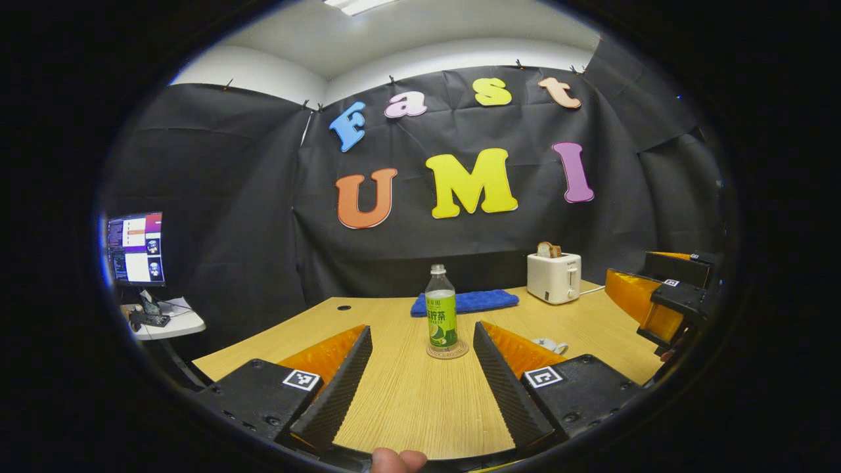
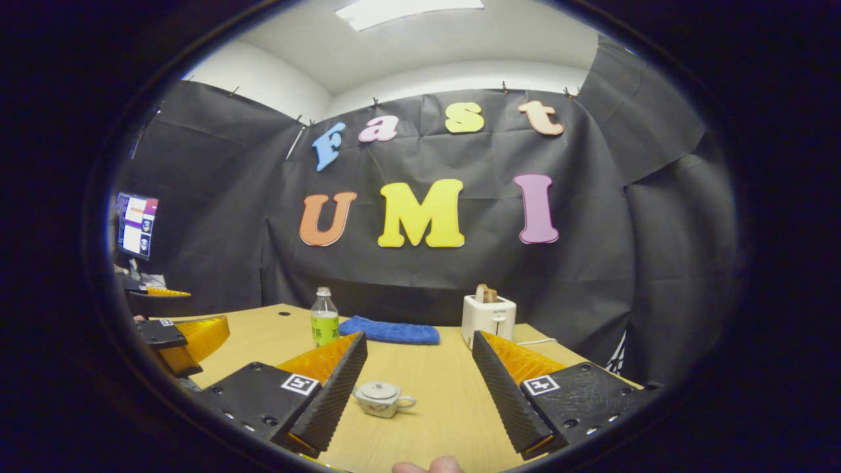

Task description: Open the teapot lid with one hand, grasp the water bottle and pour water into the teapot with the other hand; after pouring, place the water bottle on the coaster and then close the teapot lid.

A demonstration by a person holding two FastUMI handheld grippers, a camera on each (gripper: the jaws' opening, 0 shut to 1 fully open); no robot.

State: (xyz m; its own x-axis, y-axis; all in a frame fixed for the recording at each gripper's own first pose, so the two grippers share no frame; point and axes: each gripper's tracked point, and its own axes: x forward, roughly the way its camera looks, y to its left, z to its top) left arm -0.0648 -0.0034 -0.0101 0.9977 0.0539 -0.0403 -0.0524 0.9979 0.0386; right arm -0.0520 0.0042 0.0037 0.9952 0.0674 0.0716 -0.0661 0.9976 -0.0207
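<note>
A fingertip (image 1: 397,460) pokes in at the bottom edge of the left gripper view, just behind the left gripper (image 1: 420,381). Its jaws are spread wide with nothing between them but bare table (image 1: 407,407). Water bottle (image 1: 441,316) stands upright on the coaster (image 1: 447,350), straight ahead, beyond the fingertips and centred in the gap, not touched. Behind the bottle lies a blue towel (image 1: 466,301); a white toaster (image 1: 554,276) with bread sits right of the towel. Teapot (image 1: 550,345) peeks out right of the bottle, mostly hidden by the gripper finger.

Right gripper (image 2: 417,384) is also spread wide and empty. The teapot (image 2: 382,399), lid on, sits on the table between its fingers, closer to the left one, touching neither. From here the bottle (image 2: 324,318) is well beyond and left of the teapot, with the left gripper (image 2: 187,341) further left.
</note>
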